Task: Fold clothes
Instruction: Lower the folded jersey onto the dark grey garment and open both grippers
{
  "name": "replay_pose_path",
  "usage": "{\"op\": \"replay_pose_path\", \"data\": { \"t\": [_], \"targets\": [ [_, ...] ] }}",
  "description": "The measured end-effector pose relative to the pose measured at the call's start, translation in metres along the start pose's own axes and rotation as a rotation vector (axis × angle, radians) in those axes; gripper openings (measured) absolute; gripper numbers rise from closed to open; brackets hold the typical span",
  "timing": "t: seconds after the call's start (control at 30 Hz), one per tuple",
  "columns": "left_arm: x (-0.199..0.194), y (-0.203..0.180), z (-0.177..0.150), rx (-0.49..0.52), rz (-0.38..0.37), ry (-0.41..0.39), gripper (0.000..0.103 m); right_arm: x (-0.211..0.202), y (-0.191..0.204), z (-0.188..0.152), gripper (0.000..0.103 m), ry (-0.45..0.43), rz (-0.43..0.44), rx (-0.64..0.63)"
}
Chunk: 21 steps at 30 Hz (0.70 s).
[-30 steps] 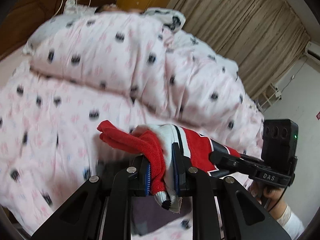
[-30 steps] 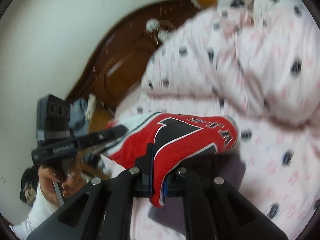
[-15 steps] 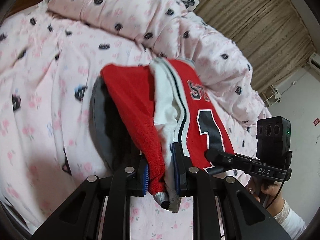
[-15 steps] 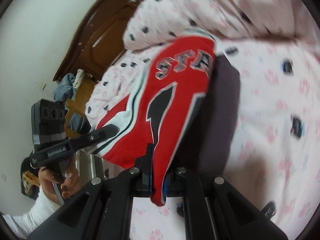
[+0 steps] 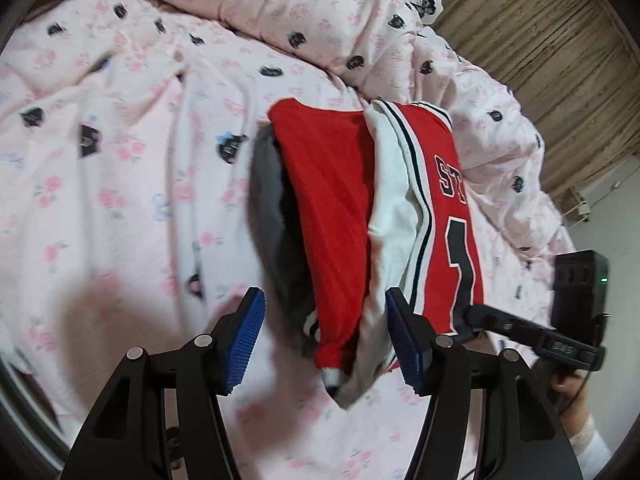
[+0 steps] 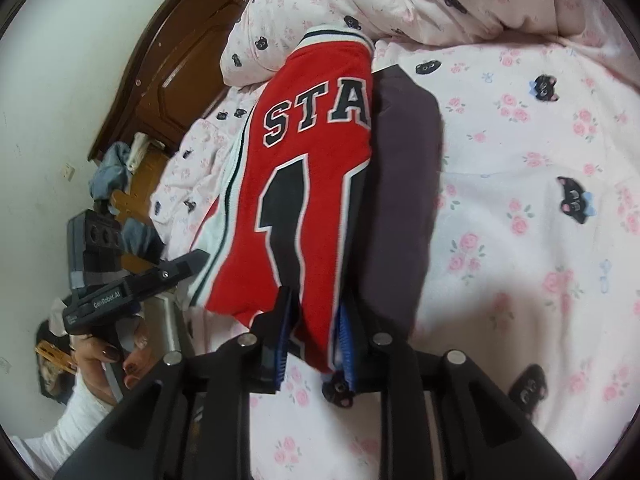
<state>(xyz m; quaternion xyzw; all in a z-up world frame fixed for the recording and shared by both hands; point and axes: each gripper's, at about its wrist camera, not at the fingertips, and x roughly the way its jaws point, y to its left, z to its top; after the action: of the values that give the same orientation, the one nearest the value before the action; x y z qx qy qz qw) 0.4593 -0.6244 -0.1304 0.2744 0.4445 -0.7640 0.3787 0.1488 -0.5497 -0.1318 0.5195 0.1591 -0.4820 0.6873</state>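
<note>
The soft, light red jersey [image 5: 400, 208] droops between the opening jaws of both grippers, left [image 5: 324, 344] and right [image 6: 312, 344], best pinched at its thick folded hem.

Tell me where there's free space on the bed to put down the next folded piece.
Bare sheet lies open beside the dark garment under the red jersey. More lies past the jersey's plain red side. It is crowded toward the heaped duvet.
</note>
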Motion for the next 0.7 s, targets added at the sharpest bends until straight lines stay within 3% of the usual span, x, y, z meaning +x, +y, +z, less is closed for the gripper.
{"op": "replay_pose_path", "data": {
  "t": [0.03,0.07,0.3,0.47,0.6,0.7],
  "targets": [
    [-0.003,0.0,-0.002,0.009,0.018,-0.009,0.056,-0.003,0.002,-0.003,0.048,-0.006,-0.04,-0.019],
    [-0.006,-0.002,-0.003,0.022,0.028,-0.02,0.056,-0.006,0.005,-0.005,0.053,-0.012,-0.081,-0.037],
    [-0.014,-0.008,-0.005,0.027,0.044,-0.049,0.056,-0.021,0.022,-0.014,0.053,-0.067,-0.154,-0.126],
    [-0.032,-0.001,-0.01,-0.008,0.064,-0.148,0.056,-0.024,0.043,-0.014,0.053,-0.112,-0.238,-0.221],
    [-0.017,0.001,-0.015,0.032,0.125,-0.119,0.056,-0.002,0.045,-0.016,0.051,-0.062,-0.394,-0.288],
    [0.0,0.004,-0.021,0.055,0.183,-0.112,0.056,0.011,0.038,-0.02,0.051,-0.037,-0.422,-0.29]
  ]
}}
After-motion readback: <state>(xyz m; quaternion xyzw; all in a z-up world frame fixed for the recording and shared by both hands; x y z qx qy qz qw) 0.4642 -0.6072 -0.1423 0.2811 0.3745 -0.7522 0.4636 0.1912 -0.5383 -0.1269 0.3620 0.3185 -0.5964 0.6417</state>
